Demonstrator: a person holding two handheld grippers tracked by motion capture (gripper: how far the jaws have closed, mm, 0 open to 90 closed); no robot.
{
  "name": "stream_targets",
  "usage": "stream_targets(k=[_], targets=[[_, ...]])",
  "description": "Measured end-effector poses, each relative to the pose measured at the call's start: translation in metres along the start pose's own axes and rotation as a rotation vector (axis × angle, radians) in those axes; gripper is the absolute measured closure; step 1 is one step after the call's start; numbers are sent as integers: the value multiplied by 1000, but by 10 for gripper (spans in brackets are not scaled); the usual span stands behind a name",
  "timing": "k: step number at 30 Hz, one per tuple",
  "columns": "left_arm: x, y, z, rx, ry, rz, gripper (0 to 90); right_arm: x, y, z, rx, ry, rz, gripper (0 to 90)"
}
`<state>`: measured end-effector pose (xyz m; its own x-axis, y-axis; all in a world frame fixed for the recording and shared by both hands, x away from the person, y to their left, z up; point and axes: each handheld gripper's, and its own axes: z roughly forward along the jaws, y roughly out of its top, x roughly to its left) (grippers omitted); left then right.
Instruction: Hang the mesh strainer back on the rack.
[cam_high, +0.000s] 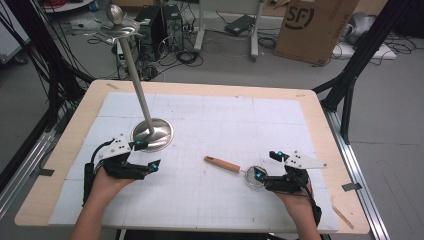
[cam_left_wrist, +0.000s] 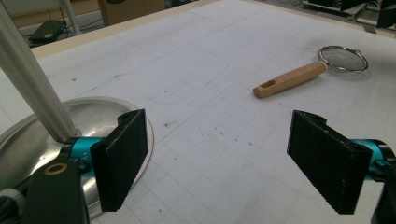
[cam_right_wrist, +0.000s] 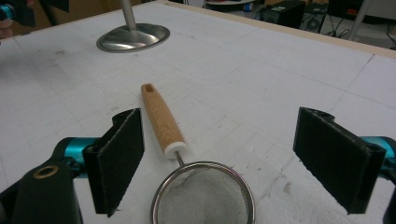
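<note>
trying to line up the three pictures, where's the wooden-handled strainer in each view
High view: the strainer lies right of centre on the table, mesh end by the right gripper.
Left gripper view: upper right, far beyond the open jaws, handle pointing left.
Right gripper view: bottom centre, mesh bowl between the open jaws, handle pointing away.
Shared landmark: the round metal stand base, at left in the left gripper view, top left in the right gripper view.
</note>
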<state>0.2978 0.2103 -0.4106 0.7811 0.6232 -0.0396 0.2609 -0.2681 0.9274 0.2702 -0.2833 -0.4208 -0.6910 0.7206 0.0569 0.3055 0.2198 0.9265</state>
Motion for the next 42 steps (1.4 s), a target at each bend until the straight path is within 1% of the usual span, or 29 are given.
stream_targets(k=[7,9,13,18,21,23,26,29,32,34,36,37,39,41,42], targets=[[1,0,-1,-8,3,-7,210,3,0,1,6,7,-6,155],[1,1,-3,-7,7,0,210,3,0,2,9,9,-15,155],[0,1,-5,-7,15,2,210,5,3,3,5,11,-29,155],[-1,2,-8,-13,24,8,210,8,6,3,-7,26,-39,155],[0,2,-9,-21,27,8,210,8,6,4,-3,23,-34,155],[1,2,-10,-24,29,9,210,8,6,5,-4,22,-41,155],[3,2,-12,-26,30,2,210,10,6,6,6,27,-38,155],[2,2,-13,-36,32,-3,210,11,7,9,18,33,-48,156],[1,4,-15,-41,29,2,210,12,9,11,27,37,-57,157],[1,4,-15,-45,27,2,210,12,11,14,36,45,-57,158],[1,4,-16,-47,26,3,211,12,14,17,68,45,-43,158],[1,4,-16,-47,24,1,211,11,15,20,81,39,-55,159],[1,4,-16,-45,23,2,211,11,19,25,120,56,-63,165],[0,4,-15,-43,19,3,211,10,22,30,157,64,-82,166],[0,4,-15,-42,20,4,211,10,24,34,187,63,-90,168]])
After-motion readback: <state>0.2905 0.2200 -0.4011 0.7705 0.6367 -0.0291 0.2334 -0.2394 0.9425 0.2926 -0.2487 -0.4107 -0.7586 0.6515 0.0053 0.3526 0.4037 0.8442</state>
